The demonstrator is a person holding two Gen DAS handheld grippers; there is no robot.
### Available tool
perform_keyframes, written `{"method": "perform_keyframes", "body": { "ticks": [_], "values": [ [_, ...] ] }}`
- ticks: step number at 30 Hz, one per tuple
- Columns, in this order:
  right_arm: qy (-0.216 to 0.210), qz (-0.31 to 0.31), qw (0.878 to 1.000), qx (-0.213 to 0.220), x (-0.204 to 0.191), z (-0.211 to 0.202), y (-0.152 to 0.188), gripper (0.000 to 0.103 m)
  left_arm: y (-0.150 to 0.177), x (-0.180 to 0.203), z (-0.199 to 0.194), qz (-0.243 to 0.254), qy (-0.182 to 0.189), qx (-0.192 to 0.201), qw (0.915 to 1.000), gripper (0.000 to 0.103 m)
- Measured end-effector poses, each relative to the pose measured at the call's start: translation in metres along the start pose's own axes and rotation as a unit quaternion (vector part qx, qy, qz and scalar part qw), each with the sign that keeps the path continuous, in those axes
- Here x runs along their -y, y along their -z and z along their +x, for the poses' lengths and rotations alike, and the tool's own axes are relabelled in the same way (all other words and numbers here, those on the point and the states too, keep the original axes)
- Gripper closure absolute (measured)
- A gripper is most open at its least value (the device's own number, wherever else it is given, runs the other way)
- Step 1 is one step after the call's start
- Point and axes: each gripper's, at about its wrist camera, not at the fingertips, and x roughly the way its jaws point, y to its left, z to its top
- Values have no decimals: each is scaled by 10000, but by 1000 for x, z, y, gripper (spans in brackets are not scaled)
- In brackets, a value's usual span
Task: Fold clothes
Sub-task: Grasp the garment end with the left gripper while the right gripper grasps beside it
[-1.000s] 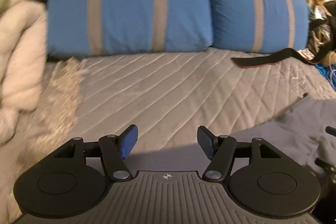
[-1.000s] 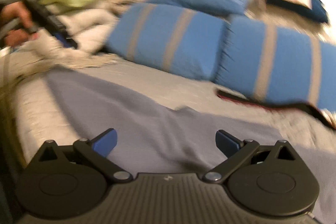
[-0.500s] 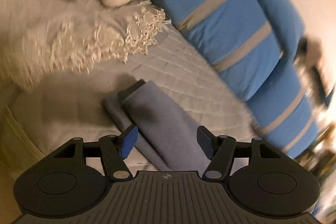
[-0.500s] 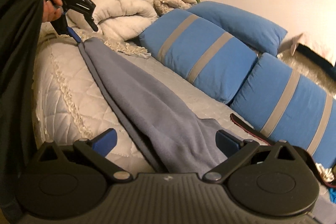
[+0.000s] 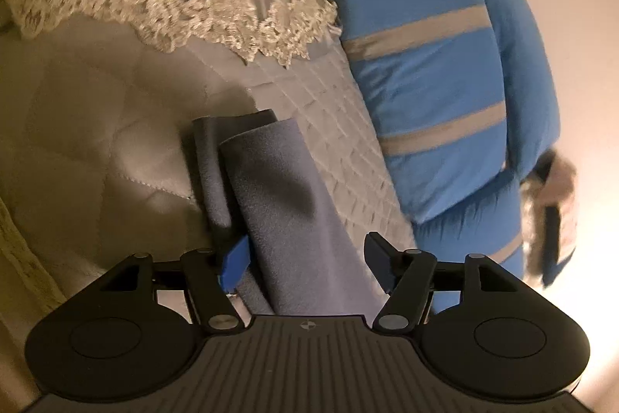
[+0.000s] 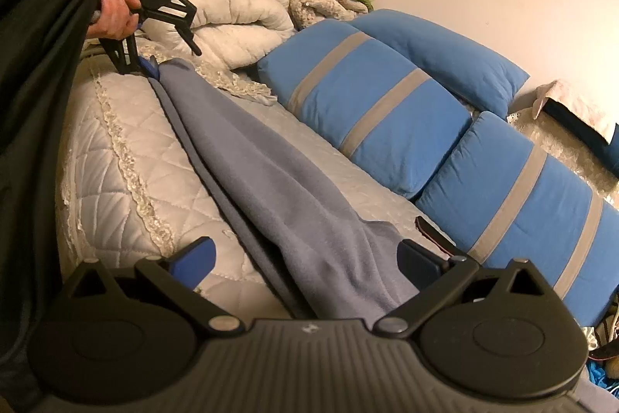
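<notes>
Lying long and narrow on the bed (image 6: 116,180), the grey cloth (image 6: 271,180) looks folded once lengthwise, so more folds are left. The left gripper (image 5: 305,264) has its jaws opening around one end, not pinching it. The right gripper (image 6: 305,258) has wide jaws around the other end, holding nothing.

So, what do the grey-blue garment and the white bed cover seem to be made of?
The grey-blue garment looks like fleece or brushed knit: matte, with a fine fuzzy nap and soft, thick folds. The white bed cover looks like quilted, padded cloth with a slight sheen: stitched diamond lines show, and a lace-like trim runs along it. Fibre content cannot be told from the pictures.
</notes>
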Motion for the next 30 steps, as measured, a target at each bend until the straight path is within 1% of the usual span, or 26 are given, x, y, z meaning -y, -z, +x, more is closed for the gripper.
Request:
{"method": "perform_keyframes", "body": {
  "ticks": [2, 4, 6, 11, 13, 14, 15, 17, 19, 20, 23, 25, 27, 30],
  "values": [
    [-13, 16, 10000, -10, 0, 0, 0, 0, 1, -2, 3, -119, 96, 84, 9998, 36],
    [-14, 49, 10000, 7, 1, -2, -1, 0, 0, -2, 3, -240, 160, 147, 9995, 37],
    [-8, 72, 10000, 30, 2, -3, -1, 0, -3, 1, 0, -262, 298, 180, 9991, 37],
    [30, 44, 10000, 54, 2, -4, -1, 0, -8, 16, -22, 194, 867, 466, 9950, 37],
    [38, 32, 10000, 67, 2, -5, -1, 0, -10, 16, -28, 310, 1122, 605, 9914, 38],
    [46, 28, 10000, 76, 2, -6, -2, 0, -11, 14, -29, 323, 1180, 648, 9904, 37],
    [63, 30, 9999, 78, 2, -6, -2, 0, -13, 12, -29, 292, 1084, 637, 9916, 37],
    [100, 49, 9999, 52, 3, -7, -2, 0, -13, 3, -25, 163, 646, 595, 9960, 37],
    [116, 77, 9999, 22, 4, -7, -1, 0, -12, -5, -21, 8, 209, 498, 9985, 38],
    [111, 88, 9999, 9, 4, -7, -1, 0, -10, -9, -19, -59, 79, 455, 9989, 38],
    [120, 103, 9999, -10, 5, -6, 0, 0, -4, -16, -17, -180, 180, 456, 9986, 36],
    [145, 108, 9998, -4, 5, -6, 0, 0, -4, -16, -13, -227, 229, 375, 9988, 36],
    [217, 91, 9997, 20, 6, -7, 0, 0, -8, -16, -8, -316, 301, 278, 9987, 37],
    [401, -58, 9992, -16, 7, -7, 0, 0, -11, -16, -4, -433, 383, 256, 9980, 38]
  ]
}}
